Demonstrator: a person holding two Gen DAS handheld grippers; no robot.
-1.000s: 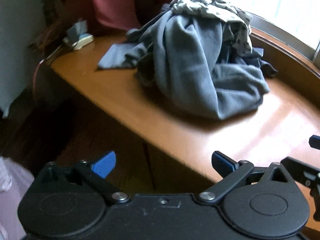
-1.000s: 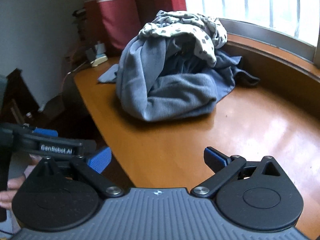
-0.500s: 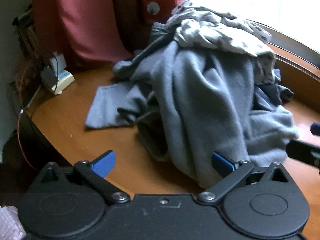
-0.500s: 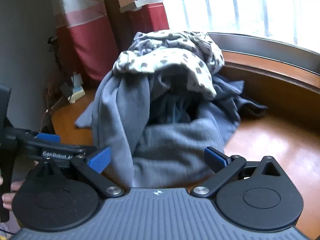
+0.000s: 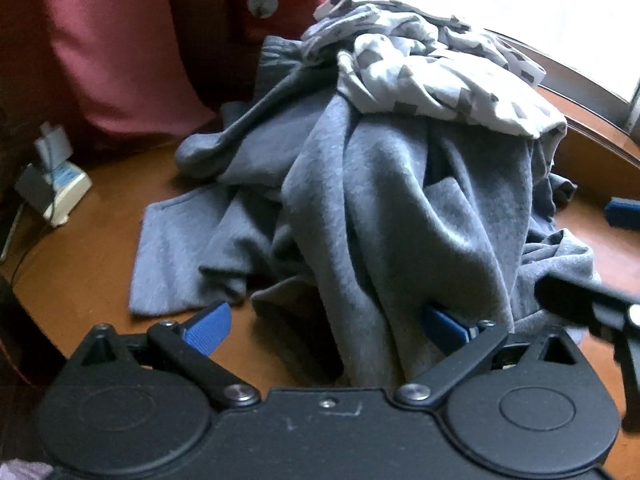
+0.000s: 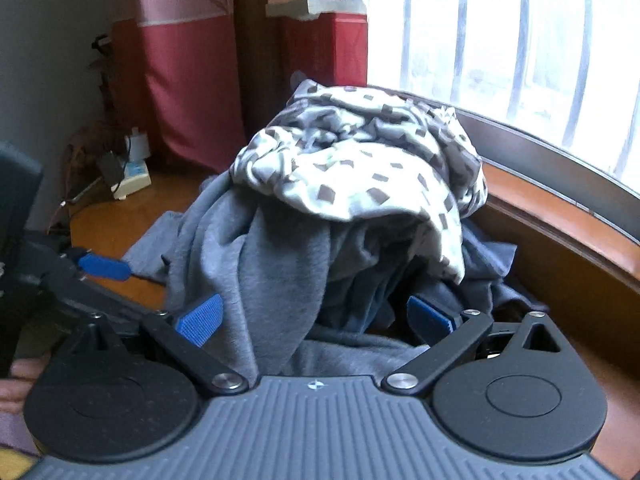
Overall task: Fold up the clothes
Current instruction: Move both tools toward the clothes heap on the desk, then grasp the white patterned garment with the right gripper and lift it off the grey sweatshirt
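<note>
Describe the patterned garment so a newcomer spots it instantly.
On the curved wooden table by the window sits a heap of clothes. The white cloth with small grey-brown squares crowns it, draped over plain grey fleece garments; it alone is printed.

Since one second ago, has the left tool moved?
Yes. The left tool has come forward to the clothes pile on the table; its open tips now reach the grey cloth.

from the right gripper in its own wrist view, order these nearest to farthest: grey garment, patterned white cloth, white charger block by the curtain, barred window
1. Grey garment: between the open fingers of the right gripper.
2. Patterned white cloth: on top of the pile, just behind.
3. White charger block: far left of the table, by the red curtain.
4. Barred window: behind, at right; its order against the charger block is too close to call.
</note>
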